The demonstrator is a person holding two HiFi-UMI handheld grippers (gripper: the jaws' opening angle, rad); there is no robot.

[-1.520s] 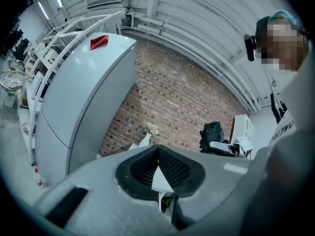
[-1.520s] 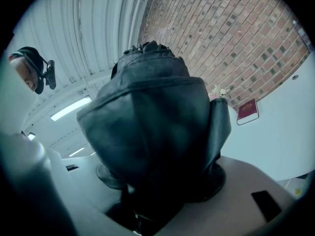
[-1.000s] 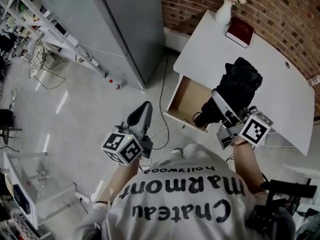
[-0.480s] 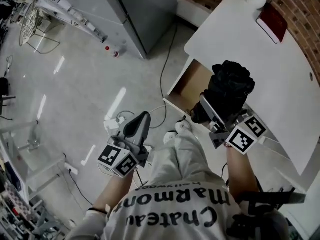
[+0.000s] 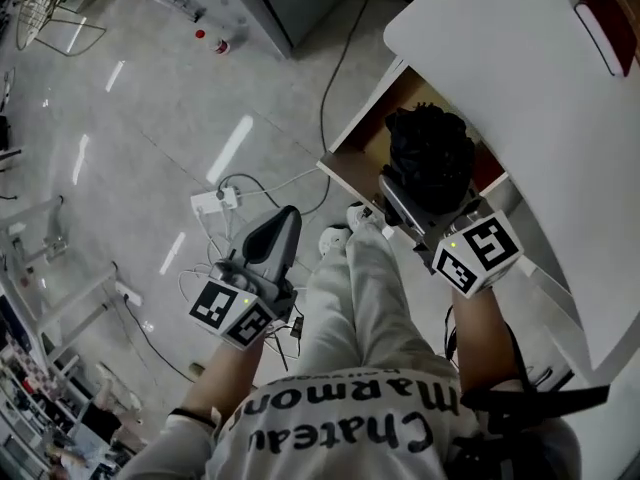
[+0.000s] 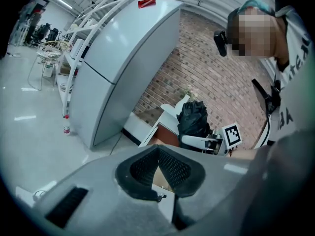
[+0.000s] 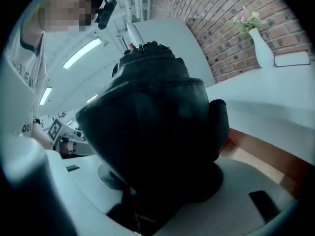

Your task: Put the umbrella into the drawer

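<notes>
A black folded umbrella (image 5: 430,158) hangs over the open wooden drawer (image 5: 342,168) of the white desk (image 5: 500,58). My right gripper (image 5: 415,186) is shut on it from the near side, and its jaws have just been closing a little tighter on the fabric. In the right gripper view the umbrella (image 7: 157,122) fills the space between the jaws and hides their tips. My left gripper (image 5: 288,218) hangs over the floor left of the drawer, shut and holding nothing. In the left gripper view its pads (image 6: 170,166) meet, with the umbrella (image 6: 193,119) beyond.
A red book (image 5: 610,18) and a vase of flowers (image 7: 261,48) stand on the desk. A power strip (image 5: 215,200) with cables lies on the floor by the drawer. A grey cabinet (image 6: 123,68) stands left. The person's legs (image 5: 360,288) are between the grippers.
Both grippers have sunk. The umbrella has come down from above the desk top to the drawer's opening. The left gripper stays shut and empty.
</notes>
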